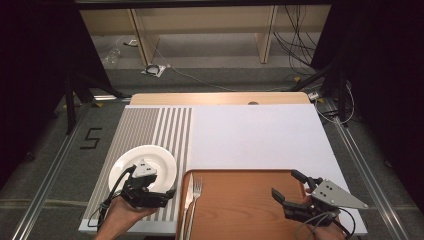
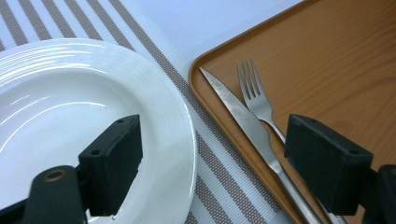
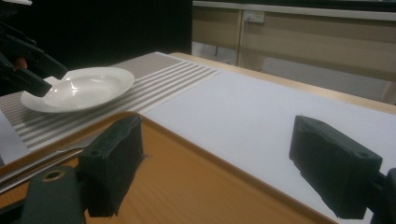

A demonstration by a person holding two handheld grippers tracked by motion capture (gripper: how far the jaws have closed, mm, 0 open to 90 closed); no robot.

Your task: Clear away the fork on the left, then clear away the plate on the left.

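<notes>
A white plate (image 1: pixel 142 165) (image 2: pixel 70 102) lies on a striped placemat (image 1: pixel 150 125) at the front left. My left gripper (image 1: pixel 147 189) (image 2: pixel 215 154) hovers open over the plate's near rim, one jaw above the plate and the other above the cutlery. A knife (image 1: pixel 188 197) (image 2: pixel 243 116) and a fork (image 1: pixel 196 192) (image 2: pixel 254 98) rest side by side at the left end of a brown tray (image 1: pixel 240 205) (image 2: pixel 327 70). My right gripper (image 1: pixel 289 185) (image 3: pixel 217 158) is open and empty above the tray's right end (image 3: pixel 187 177), facing the plate (image 3: pixel 79 88).
A white cover (image 1: pixel 255 135) spreads over the table's middle and right. The wooden table edge (image 1: pixel 220 98) runs along the far side. Beyond it are floor cables and shelving legs. Dark stands flank both sides.
</notes>
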